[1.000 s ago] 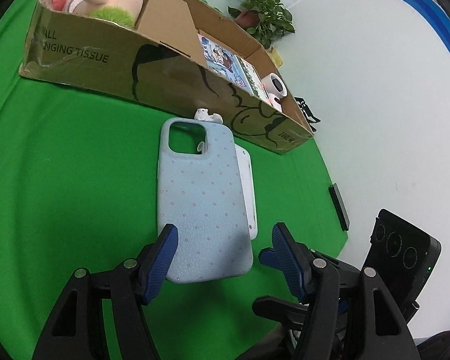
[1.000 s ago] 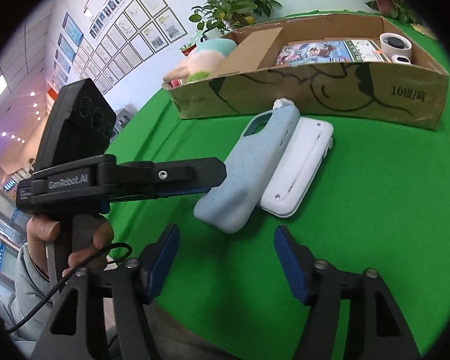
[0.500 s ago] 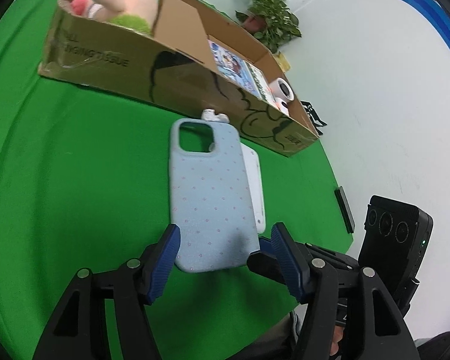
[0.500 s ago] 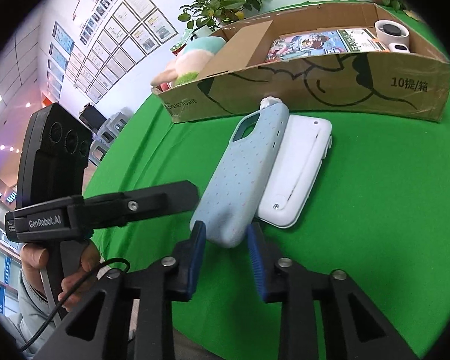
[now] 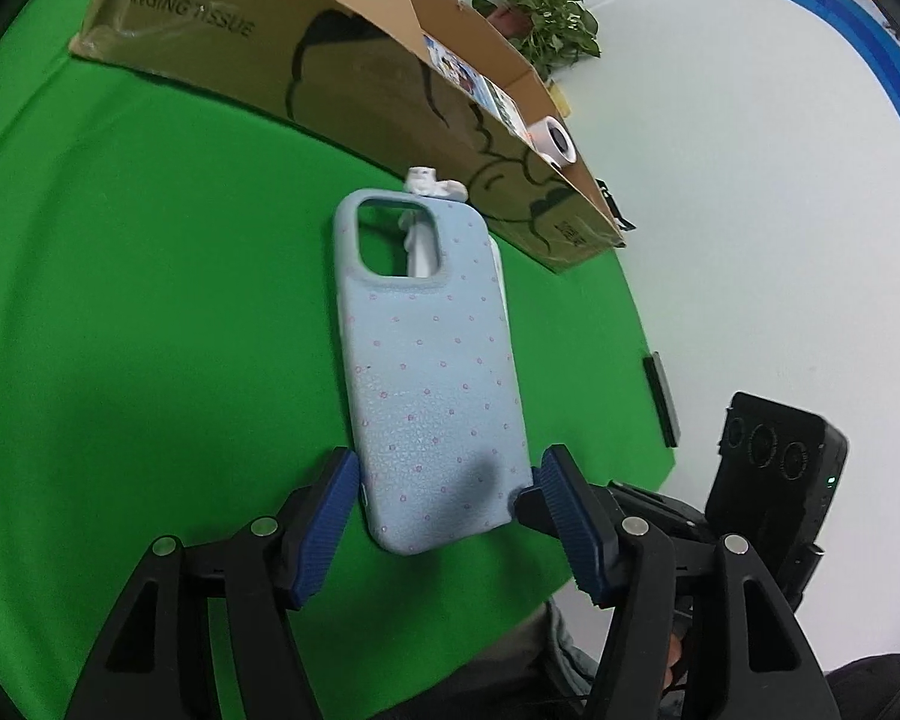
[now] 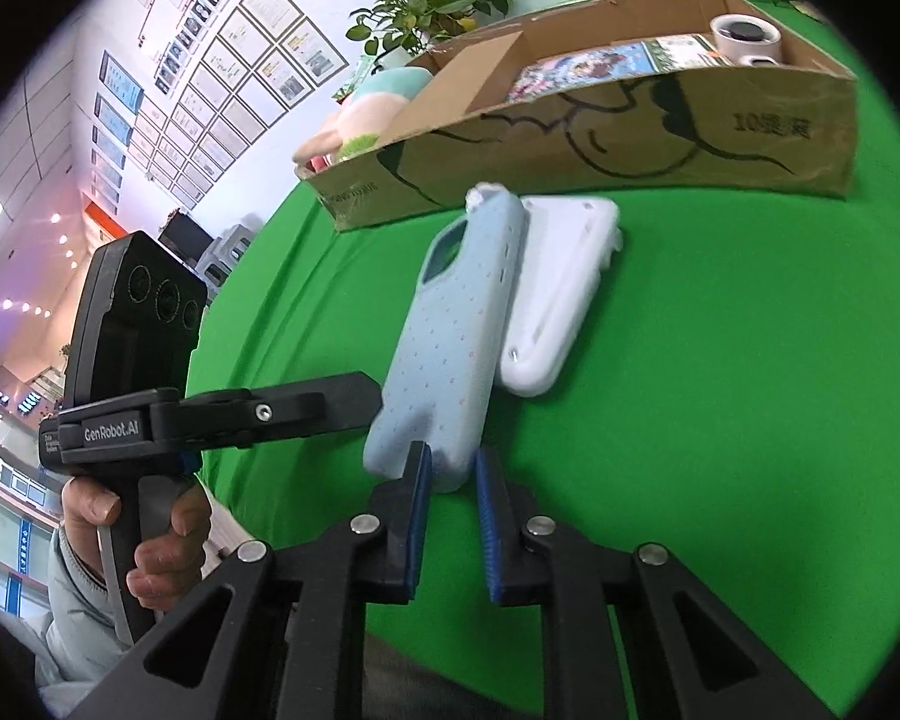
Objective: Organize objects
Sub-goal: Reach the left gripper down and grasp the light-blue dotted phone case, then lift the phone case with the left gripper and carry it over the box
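The blue phone case [image 5: 432, 384] lies tilted on the green table [image 5: 138, 300], its right edge propped on the white phone case [image 6: 561, 294] beside it. Both sit just in front of the cardboard box [image 6: 600, 132], which already holds a plush toy [image 6: 366, 120], booklets [image 6: 594, 63] and a roll of tape [image 6: 744, 36].

The left gripper [image 5: 444, 489] straddles the near end of the blue case, its jaws closing a little, one blue pad on each long edge; the left pad looks to touch, the right stands hard by, and I cannot tell that they press. The right gripper [image 6: 453, 471] is closed as far as it goes, its narrow gap set at the near right corner of the same case; whether it pinches that corner or only sits against it is unclear.

To do this step well, one hand should own the case. The left has the squarer hold across the width, so it should close firmly before lifting, while the right either steadies the corner or backs off. Lift the near end first so the blue case peels off the white one without dragging it.

The table's near edge is close under both grippers, so any pull should go up and toward the box, not back. The box's near wall is low, and the middle compartment by the cardboard divider [image 6: 462, 75] looks free.
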Demonstrator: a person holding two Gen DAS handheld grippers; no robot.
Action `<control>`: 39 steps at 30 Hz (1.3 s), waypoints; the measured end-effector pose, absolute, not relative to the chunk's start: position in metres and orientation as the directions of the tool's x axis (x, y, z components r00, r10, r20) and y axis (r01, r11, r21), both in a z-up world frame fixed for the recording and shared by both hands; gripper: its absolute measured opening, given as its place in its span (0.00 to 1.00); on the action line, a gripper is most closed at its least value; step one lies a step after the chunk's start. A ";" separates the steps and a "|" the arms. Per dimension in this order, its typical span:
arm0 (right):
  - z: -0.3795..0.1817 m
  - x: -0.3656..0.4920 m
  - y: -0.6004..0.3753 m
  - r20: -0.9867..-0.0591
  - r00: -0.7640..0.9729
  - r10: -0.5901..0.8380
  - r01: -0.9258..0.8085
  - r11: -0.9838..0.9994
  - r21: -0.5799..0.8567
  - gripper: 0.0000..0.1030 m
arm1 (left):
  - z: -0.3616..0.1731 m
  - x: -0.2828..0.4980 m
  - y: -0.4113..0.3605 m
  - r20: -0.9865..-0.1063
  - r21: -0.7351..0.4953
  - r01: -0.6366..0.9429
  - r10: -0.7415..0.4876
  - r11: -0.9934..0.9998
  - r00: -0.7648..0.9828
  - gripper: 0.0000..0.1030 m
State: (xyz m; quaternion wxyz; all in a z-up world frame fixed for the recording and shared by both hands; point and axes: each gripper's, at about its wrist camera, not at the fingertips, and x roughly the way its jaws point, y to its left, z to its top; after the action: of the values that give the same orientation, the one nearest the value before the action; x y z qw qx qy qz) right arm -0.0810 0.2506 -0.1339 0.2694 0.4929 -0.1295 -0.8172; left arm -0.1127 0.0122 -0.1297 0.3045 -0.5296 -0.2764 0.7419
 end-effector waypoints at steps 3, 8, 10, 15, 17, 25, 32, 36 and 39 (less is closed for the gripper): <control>-0.139 -0.079 0.254 -0.761 -0.329 -0.559 0.314 -0.825 0.470 0.14 | -0.133 -0.112 0.017 -0.603 -0.751 -0.153 0.761 -0.643 -0.238 0.52; -0.134 -0.087 0.254 -0.781 -0.346 -0.520 0.318 -0.848 0.424 0.25 | -0.135 -0.116 0.025 -0.602 -0.751 -0.170 0.767 -0.639 -0.224 0.48; -0.130 -0.092 0.249 -0.785 -0.360 -0.504 0.341 -0.855 0.392 0.34 | -0.135 -0.119 0.028 -0.599 -0.750 -0.178 0.768 -0.637 -0.227 0.48; -0.136 -0.098 0.238 -0.814 -0.363 -0.453 0.372 -0.872 0.319 0.38 | -0.135 -0.124 0.032 -0.601 -0.741 -0.188 0.761 -0.645 -0.242 0.42; -0.139 -0.099 0.241 -0.808 -0.368 -0.460 0.369 -0.870 0.328 0.37 | -0.138 -0.127 0.039 -0.603 -0.739 -0.183 0.758 -0.648 -0.248 0.37; -0.127 -0.095 0.244 -0.779 -0.439 -0.448 0.382 -0.878 0.290 0.35 | -0.121 -0.132 0.051 -0.584 -0.727 -0.219 0.755 -0.650 -0.299 0.35; -0.101 -0.104 0.245 -0.724 -0.511 -0.464 0.388 -0.876 0.287 0.35 | -0.082 -0.143 0.062 -0.576 -0.683 -0.275 0.730 -0.677 -0.367 0.35; -0.084 -0.112 0.247 -0.688 -0.561 -0.461 0.393 -0.879 0.269 0.35 | -0.059 -0.160 0.066 -0.568 -0.656 -0.314 0.723 -0.686 -0.392 0.35; -0.074 -0.122 0.251 -0.664 -0.587 -0.464 0.387 -0.881 0.273 0.35 | -0.043 -0.171 0.070 -0.562 -0.638 -0.341 0.720 -0.690 -0.406 0.35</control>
State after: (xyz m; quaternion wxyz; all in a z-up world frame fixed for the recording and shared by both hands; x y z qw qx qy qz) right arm -0.1215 0.2512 -0.0737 0.2390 0.3866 -0.0496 -0.8894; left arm -0.1708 0.0702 -0.0433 0.3277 -0.4354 -0.2179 0.8097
